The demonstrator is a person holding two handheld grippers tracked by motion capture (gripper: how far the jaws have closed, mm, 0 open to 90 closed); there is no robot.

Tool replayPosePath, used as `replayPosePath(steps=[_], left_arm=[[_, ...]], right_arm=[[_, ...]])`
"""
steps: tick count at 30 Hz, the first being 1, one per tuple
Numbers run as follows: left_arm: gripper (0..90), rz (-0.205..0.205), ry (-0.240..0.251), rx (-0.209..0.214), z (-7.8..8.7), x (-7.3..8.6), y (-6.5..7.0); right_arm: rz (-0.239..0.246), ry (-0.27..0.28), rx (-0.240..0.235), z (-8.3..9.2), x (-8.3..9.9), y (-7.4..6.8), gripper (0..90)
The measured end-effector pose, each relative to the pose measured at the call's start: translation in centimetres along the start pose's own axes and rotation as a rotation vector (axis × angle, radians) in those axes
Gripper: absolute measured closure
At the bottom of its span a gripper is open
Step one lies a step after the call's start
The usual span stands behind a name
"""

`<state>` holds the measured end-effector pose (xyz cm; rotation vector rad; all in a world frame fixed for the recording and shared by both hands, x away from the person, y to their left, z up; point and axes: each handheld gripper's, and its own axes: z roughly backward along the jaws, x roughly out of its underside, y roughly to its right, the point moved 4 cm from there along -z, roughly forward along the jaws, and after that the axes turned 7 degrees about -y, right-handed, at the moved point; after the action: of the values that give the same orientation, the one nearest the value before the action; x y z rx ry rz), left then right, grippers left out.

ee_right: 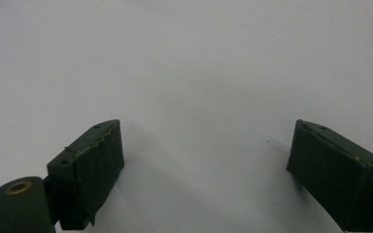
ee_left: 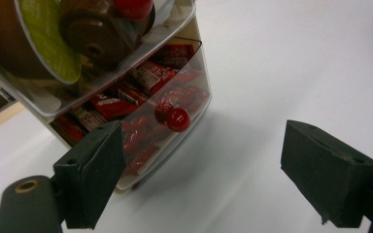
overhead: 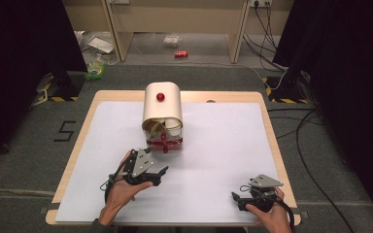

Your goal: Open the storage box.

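Cream-coloured and round-topped, the small storage box (overhead: 162, 110) stands toward the far middle of my counter (overhead: 223, 145), a red knob (overhead: 160, 96) on its curved lid. Its front is clear plastic: an upper tier holds brown and green round things I cannot name, and below it a clear drawer (ee_left: 175, 97) is packed with red-wrapped sweets (ee_left: 148, 77). That drawer carries its own small red knob (ee_left: 178, 119) on its front face, plain to see in the left gripper view.

My left gripper (overhead: 156, 174) sits just in front of the box, pointing up toward the drawer, held in my left hand (overhead: 121, 191). Its jaws are spread wide with nothing between them; in the left gripper view one jaw lies close beside the drawer's lower corner, though I cannot tell whether it touches.

My right gripper (overhead: 240, 199) rests well apart from the box, near the counter's near right corner, in my right hand (overhead: 272, 216). Its jaws are likewise wide apart, with bare white counter surface between them.

Beyond the counter's far edge, on the grey floor (overhead: 199, 73), lie a red can (overhead: 181, 54) and some loose cables (overhead: 272, 29).
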<state>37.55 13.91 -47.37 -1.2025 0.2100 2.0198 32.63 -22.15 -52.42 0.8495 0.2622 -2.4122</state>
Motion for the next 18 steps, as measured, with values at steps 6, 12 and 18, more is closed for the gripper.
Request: replayPosePath(steps=[6,12,18], left_arm=[[15.6,-0.03,0.008,-0.009,-0.6,-0.1,-0.1],[15.8,-0.066,0.019,-0.017,-1.4,-0.5,0.0],[16.9,-0.136,0.014,-0.041,-2.2,-0.4,0.0]], right_arm=[[0.002,0.0,0.001,0.0,0.0,0.0,12.9],[0.0,0.001,0.0,0.0,0.0,0.0,12.8],[0.001,0.001,0.0,0.0,0.0,0.0,12.7]])
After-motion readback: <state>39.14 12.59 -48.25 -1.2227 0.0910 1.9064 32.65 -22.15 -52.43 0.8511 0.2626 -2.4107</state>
